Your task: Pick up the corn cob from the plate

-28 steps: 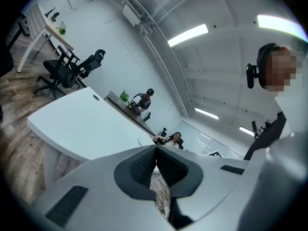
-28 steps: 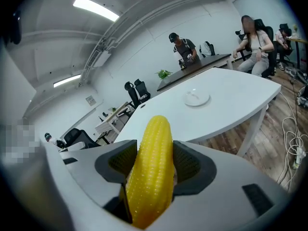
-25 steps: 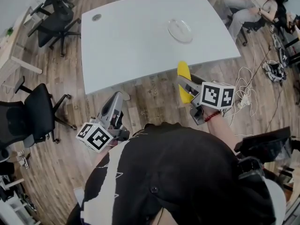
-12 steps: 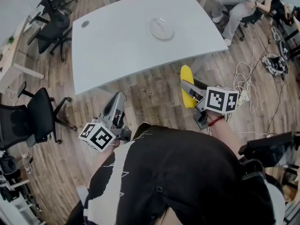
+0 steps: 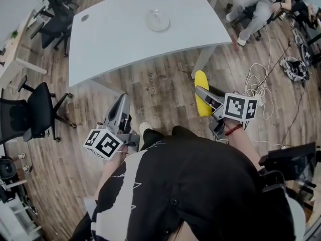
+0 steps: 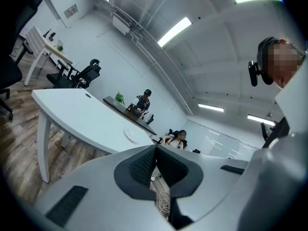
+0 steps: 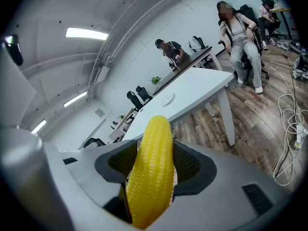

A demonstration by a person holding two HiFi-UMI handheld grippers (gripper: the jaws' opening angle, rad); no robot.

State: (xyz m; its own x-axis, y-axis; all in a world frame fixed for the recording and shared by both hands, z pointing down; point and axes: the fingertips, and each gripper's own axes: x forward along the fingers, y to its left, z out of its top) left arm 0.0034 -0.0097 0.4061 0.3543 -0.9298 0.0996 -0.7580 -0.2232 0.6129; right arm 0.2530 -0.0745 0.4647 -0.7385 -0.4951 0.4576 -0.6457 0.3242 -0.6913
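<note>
Clear plate on white table

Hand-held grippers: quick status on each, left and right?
Left hand-held gripper: closed, nothing between the jaws.
Right hand-held gripper: closed on the corn cob.

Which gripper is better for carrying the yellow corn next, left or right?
Right. The right gripper is shut on the yellow ridged corn cob, holding it above the wooden floor. The left gripper has its jaws together with nothing between them.
</note>
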